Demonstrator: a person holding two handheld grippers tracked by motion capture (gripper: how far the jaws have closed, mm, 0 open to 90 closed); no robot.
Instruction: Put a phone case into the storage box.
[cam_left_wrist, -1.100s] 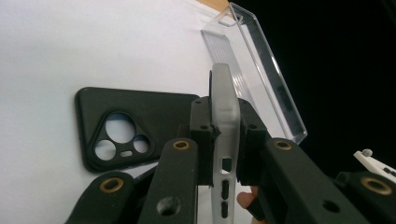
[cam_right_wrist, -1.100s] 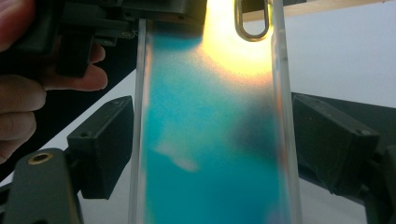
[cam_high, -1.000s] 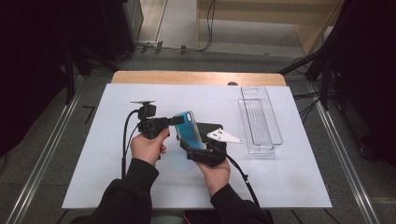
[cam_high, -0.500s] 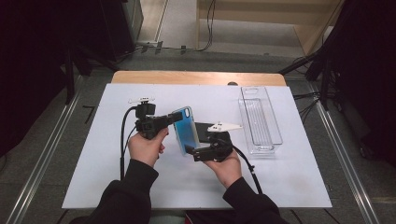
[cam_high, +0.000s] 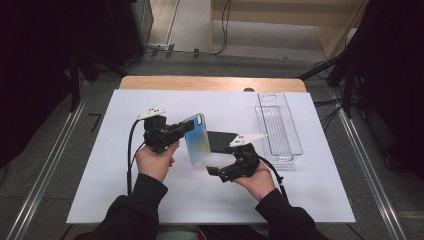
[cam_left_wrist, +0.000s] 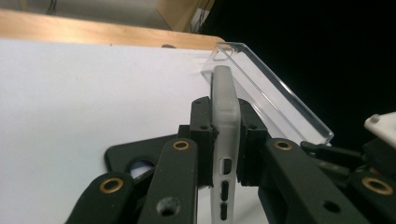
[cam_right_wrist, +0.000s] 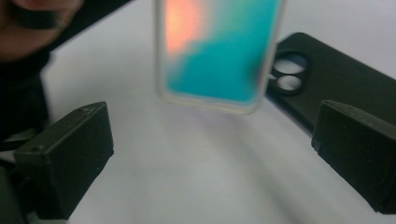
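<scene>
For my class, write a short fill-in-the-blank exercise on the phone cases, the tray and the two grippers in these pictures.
1. The left gripper is shut on the ____ phone case.
2. The right gripper has its jaws ____.
3. The black phone case lies flat on the ____ table sheet.
4. The clear plastic tray holds ____.

Missing words: blue; open; white; nothing

Clear plastic tray (cam_high: 278, 127) and black phone case (cam_high: 222, 142) on white tabletop (cam_high: 300, 200)

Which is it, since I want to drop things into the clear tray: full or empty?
Empty. The clear tray shows only its ribbed floor through the walls; both phone cases are outside it.
</scene>
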